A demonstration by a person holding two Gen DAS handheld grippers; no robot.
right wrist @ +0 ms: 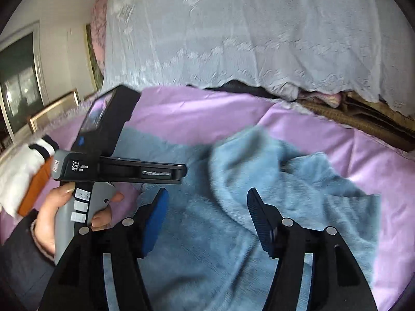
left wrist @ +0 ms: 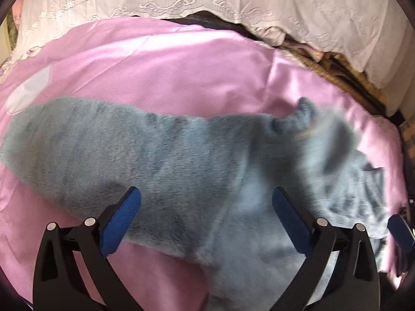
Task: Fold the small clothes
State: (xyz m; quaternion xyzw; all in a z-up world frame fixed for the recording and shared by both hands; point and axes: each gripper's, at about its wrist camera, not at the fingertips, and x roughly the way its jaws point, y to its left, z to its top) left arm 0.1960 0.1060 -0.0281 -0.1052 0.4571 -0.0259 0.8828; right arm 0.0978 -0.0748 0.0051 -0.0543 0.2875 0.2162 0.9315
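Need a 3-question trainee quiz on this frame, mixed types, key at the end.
1. True or false: the left hand-held gripper is shut on the blue fleece garment.
2. Multiple choice: the garment lies on a (A) pink sheet (B) wooden table (C) green mat.
3. Fill in: the right hand-held gripper is ____.

Key: 1 false; 2 A; 3 open.

A pink sheet [left wrist: 160, 59] covers the surface, with white lace cloth [right wrist: 259, 39] draped behind it.
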